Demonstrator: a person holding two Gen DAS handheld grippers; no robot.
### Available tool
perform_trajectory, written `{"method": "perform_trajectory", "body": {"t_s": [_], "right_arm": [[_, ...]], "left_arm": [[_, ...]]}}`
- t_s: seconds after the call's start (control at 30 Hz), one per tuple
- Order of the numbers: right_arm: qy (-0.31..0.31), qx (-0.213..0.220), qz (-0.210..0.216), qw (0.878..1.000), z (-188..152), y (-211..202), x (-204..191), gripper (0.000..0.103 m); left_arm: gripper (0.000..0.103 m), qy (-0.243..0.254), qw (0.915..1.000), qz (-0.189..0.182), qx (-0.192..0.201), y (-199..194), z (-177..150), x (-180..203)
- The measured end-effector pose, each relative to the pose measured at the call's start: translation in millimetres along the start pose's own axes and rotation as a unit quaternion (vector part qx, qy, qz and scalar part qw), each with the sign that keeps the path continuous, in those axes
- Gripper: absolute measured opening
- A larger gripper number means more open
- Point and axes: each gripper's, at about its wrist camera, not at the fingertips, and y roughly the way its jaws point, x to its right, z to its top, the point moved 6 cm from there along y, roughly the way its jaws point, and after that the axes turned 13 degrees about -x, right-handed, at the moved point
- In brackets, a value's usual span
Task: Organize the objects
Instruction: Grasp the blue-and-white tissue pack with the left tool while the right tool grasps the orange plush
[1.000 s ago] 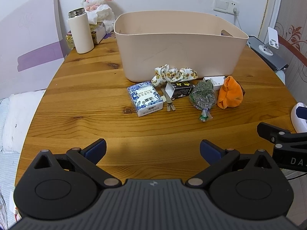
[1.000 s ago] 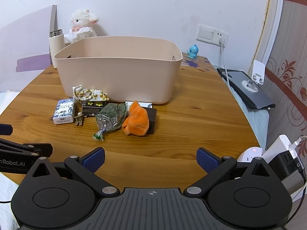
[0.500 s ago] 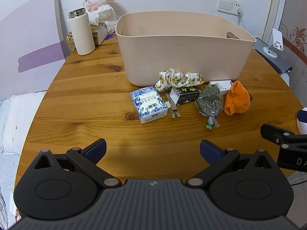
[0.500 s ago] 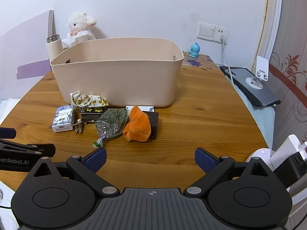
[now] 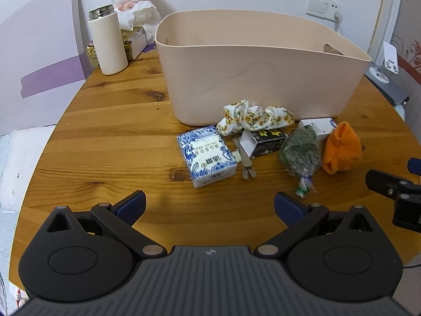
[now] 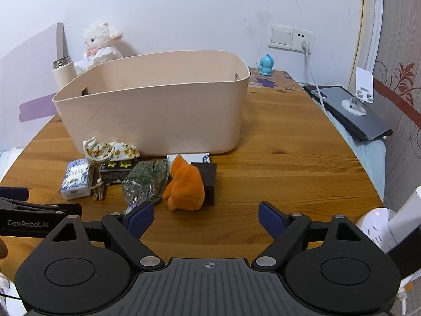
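Note:
A beige plastic bin (image 5: 263, 79) (image 6: 158, 115) stands on the round wooden table (image 5: 118, 131). In front of it lie a blue-and-white box (image 5: 206, 155) (image 6: 76, 179), a flowered cloth (image 5: 256, 117) (image 6: 110, 151), a black starred box (image 5: 265, 142), metal clips (image 5: 246, 160), a green packet (image 5: 301, 151) (image 6: 147, 180), an orange pouch (image 5: 340, 151) (image 6: 184, 188) and a dark block (image 6: 208, 181). My left gripper (image 5: 209, 202) is open, short of the blue-and-white box. My right gripper (image 6: 206, 217) is closing with nothing between its pads, just short of the orange pouch.
A white flask (image 5: 108, 42), a plush lamb (image 5: 136, 2) and a tissue box (image 5: 135, 39) stand at the back left. A blue figurine (image 6: 267, 64), a laptop with a phone stand (image 6: 350, 110) and a power strip (image 6: 379, 226) are on the right.
Both grippers have moved forward and slightly down toward the row of items, which now look larger. The right gripper's jaws have narrowed.

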Motion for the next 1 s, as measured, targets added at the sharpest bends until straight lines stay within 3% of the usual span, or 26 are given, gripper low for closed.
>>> {"method": "perform_trajectory", "body": {"t_s": [0.3,0.43,0.53,0.63,0.8,0.83,0.9,1.0], "right_arm": [[0.003,0.003,0.016,1.000,15.9,19.8,-1.2,0.071],[0.002,-0.004,0.025,1.000,19.3,29.1,-4.8,0.055],[0.000,-0.005,0.026,1.000,20.5,31.9,-7.9,0.044],[-0.008,-0.004,0.023,1.000,21.8,32.6,-11.1,0.034],[-0.014,-0.012,0.008,1.000,20.9,34.5,-13.2,0.030],[-0.011,-0.018,0.010,1.000,20.4,35.7,-12.9,0.040],[0.001,-0.028,0.019,0.999,17.4,38.5,-11.1,0.040],[0.008,-0.035,0.025,0.999,13.2,41.2,-9.9,0.017]], "left_arm": [[0.103,-0.034,0.9994,-0.005,-0.003,23.5,22.2,-14.4],[0.102,-0.047,0.9989,-0.004,-0.005,30.1,28.9,-22.7],[0.089,-0.046,0.9989,-0.004,-0.009,35.3,32.9,-26.4],[0.088,-0.049,0.9987,-0.009,-0.013,38.5,35.0,-29.5],[0.078,-0.046,0.9986,-0.022,-0.014,42.2,39.0,-28.7],[0.069,-0.047,0.9984,-0.026,-0.019,44.1,39.4,-28.0],[0.065,-0.044,0.9987,-0.019,-0.020,46.0,40.0,-27.5],[0.064,-0.042,0.9988,-0.019,-0.017,47.0,41.6,-28.0]]}}
